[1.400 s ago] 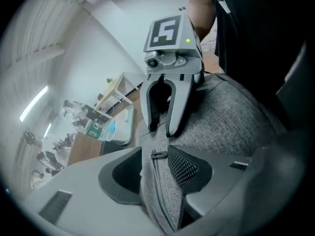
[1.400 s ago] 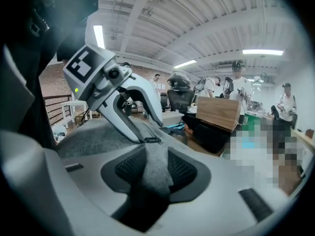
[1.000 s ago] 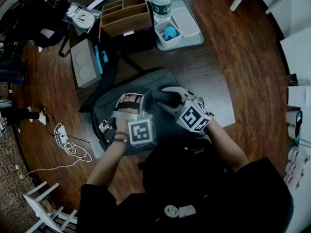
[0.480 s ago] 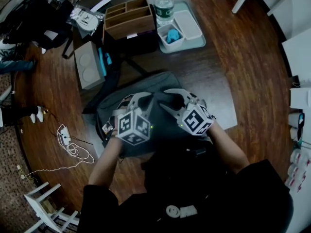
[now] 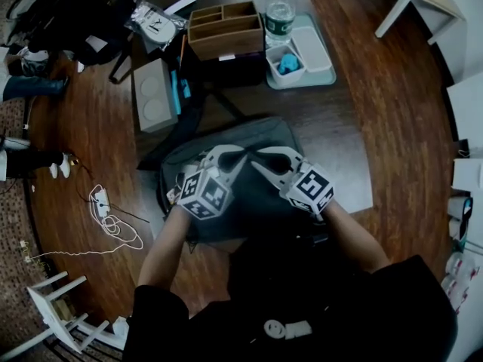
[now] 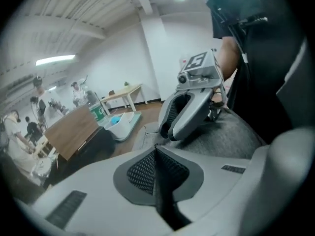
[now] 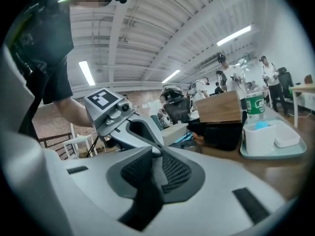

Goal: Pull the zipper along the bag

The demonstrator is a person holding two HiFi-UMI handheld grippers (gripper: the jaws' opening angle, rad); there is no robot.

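Observation:
A dark grey bag lies flat on the wooden table in front of me. Both grippers hover over its upper middle, tips pointing at each other and nearly touching. My left gripper is shut; its pads meet in a thin line with nothing visible between them. My right gripper faces it, jaws closing with a narrow gap left and nothing visible between them. The left gripper view shows the right gripper above grey bag fabric. The right gripper view shows the left gripper just beyond the right gripper. I cannot make out the zipper.
Behind the bag stand a wooden organiser box, a water bottle, a teal tray with white containers and a grey box. A black backpack sits far left. A white cable trails at left.
The left gripper has rolled over and its jaws have shut. Both grippers moved up the bag until their tips nearly met. The right jaws have narrowed.

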